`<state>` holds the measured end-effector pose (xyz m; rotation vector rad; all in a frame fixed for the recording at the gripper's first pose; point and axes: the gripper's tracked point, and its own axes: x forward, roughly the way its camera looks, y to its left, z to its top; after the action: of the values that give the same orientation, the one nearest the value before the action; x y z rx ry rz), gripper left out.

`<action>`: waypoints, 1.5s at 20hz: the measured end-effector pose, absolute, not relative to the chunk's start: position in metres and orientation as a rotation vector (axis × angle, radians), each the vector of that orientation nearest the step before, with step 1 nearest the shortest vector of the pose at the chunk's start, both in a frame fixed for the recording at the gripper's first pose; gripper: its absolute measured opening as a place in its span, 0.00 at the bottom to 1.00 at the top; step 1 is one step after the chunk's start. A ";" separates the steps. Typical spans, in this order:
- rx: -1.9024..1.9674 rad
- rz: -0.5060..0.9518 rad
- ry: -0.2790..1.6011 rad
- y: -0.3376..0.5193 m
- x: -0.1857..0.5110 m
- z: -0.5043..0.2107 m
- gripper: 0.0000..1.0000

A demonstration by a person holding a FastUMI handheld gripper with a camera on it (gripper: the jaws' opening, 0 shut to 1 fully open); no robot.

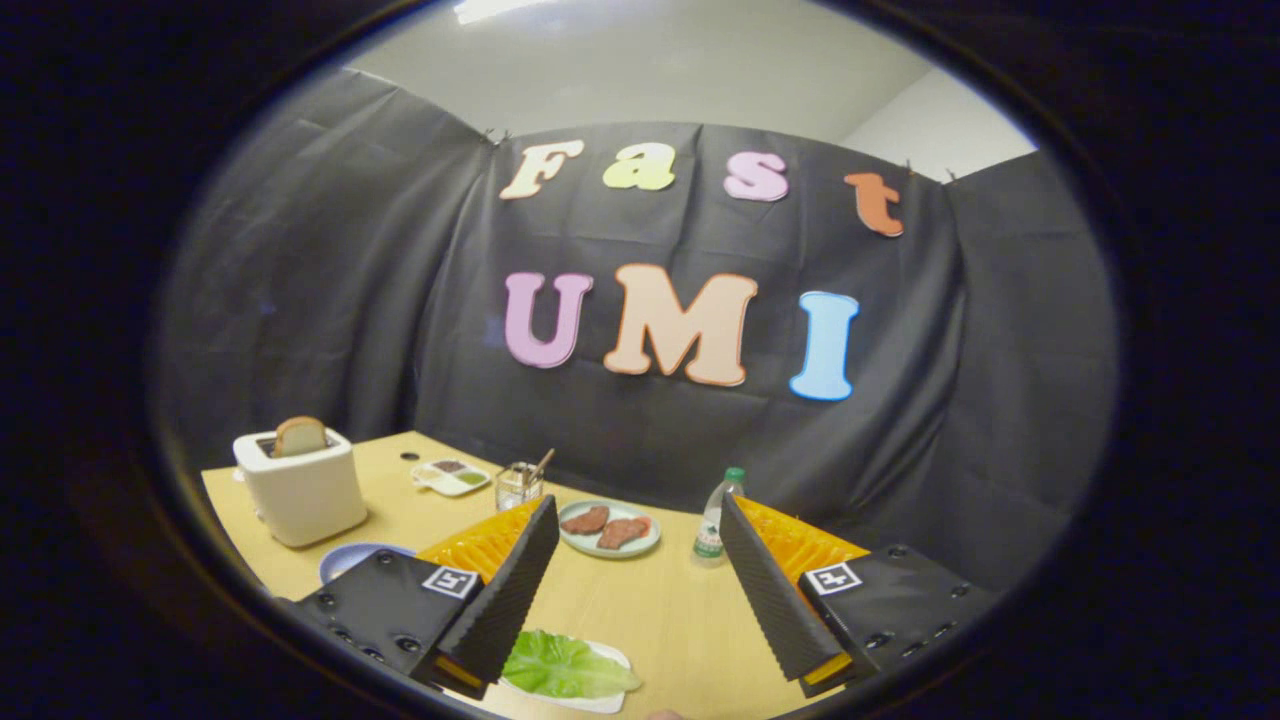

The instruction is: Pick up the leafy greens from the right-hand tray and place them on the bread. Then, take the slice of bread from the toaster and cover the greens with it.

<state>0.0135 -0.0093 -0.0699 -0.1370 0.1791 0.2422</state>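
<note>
Two meat pieces (pixel 608 527) lie beyond open gripper (pixel 636 550).

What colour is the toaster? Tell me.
White or cream, seen in the gripper view: the toaster, beyond the open gripper.

Dim booth, overhead light, strong fisheye edge bending.

Crinkled light-green lettuce leaf (pixel 566 667) lies flat on a white tray (pixel 607 700) on the wooden bench, low between the fingers, nearer the left one. Tan bread slice (pixel 300 436) stands upright in the slot of a white toaster (pixel 303 493), far left. A pale blue plate (pixel 345 560) sits just before the toaster, partly hidden.
</note>
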 end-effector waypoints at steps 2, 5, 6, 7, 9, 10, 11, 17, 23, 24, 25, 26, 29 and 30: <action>-0.173 0.288 0.229 -0.007 0.013 -0.089 1.00; -0.207 0.341 0.294 -0.006 0.015 -0.117 1.00; -0.217 0.362 0.324 -0.005 0.015 -0.127 1.00; -0.234 0.388 0.357 -0.004 0.016 -0.140 1.00; -0.269 0.432 0.407 -0.003 0.015 -0.157 1.00; -0.277 0.453 0.432 -0.003 0.014 -0.165 1.00; -0.285 0.472 0.454 -0.002 0.013 -0.173 1.00; -0.360 0.587 0.586 0.009 0.007 -0.225 1.00; -0.408 0.656 0.711 0.012 -0.002 -0.272 1.00; -0.418 0.666 0.721 0.013 -0.001 -0.276 1.00; -0.425 0.674 0.733 0.013 -0.002 -0.281 1.00; -0.429 0.684 0.745 0.013 -0.003 -0.286 1.00; -0.433 0.716 0.799 0.021 -0.006 -0.307 1.00; -0.433 0.726 0.823 0.023 -0.007 -0.313 1.00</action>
<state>-0.0072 0.0228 -0.3132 -0.4328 0.8225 0.7258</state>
